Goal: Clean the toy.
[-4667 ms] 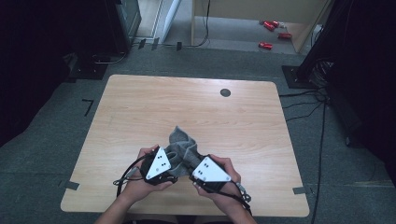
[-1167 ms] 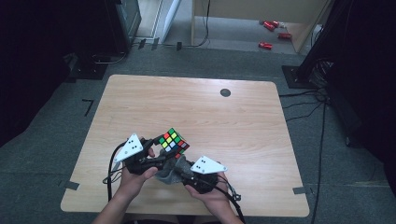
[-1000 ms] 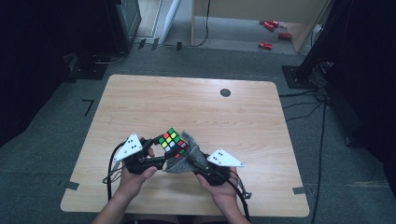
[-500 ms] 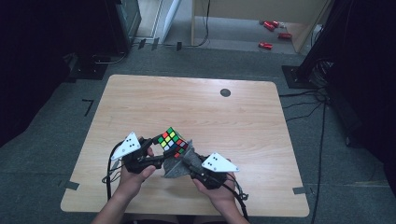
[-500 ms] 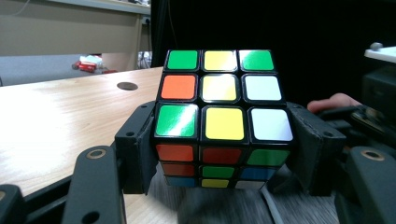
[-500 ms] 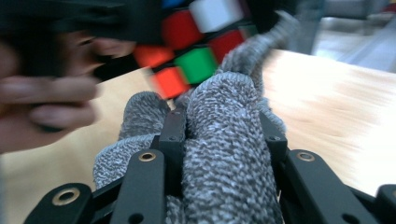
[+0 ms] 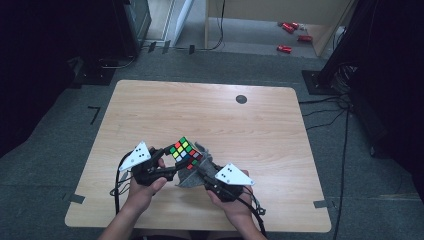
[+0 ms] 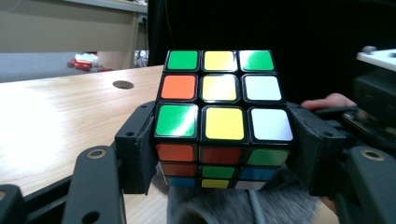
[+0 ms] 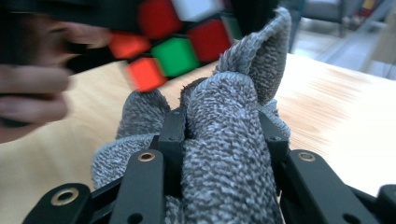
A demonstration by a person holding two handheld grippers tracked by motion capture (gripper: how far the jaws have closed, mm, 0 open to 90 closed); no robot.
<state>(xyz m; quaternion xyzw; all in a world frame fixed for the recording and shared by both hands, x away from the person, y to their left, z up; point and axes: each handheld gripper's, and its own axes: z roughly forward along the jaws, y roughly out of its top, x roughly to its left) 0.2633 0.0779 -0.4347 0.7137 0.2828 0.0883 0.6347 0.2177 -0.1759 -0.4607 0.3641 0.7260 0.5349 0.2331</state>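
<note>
A scrambled puzzle cube [image 7: 184, 152] [image 8: 223, 119] with coloured stickers is held above the wooden table [image 7: 210, 120], and my left gripper [image 7: 167, 162] [image 8: 223, 149] is shut on its two sides. A grey terry cloth [image 7: 192, 175] [image 9: 229, 154] hangs bunched just under and to the right of the cube. My right gripper [image 7: 202, 170] [image 9: 224, 135] is shut on a thick fold of that cloth, and the fold's top edge reaches up against the cube [image 9: 177, 37], which is blurred in the right gripper view.
A small dark round hole [image 7: 241, 99] lies in the tabletop near the far edge. Cables [image 7: 117, 187] trail from both grippers over the near edge. Beyond the table lie red objects [image 7: 290, 35] on the floor beside a pale cabinet.
The right gripper with the cloth has shifted slightly left, closer in under the cube. The left gripper and the cube have stayed where they were.
</note>
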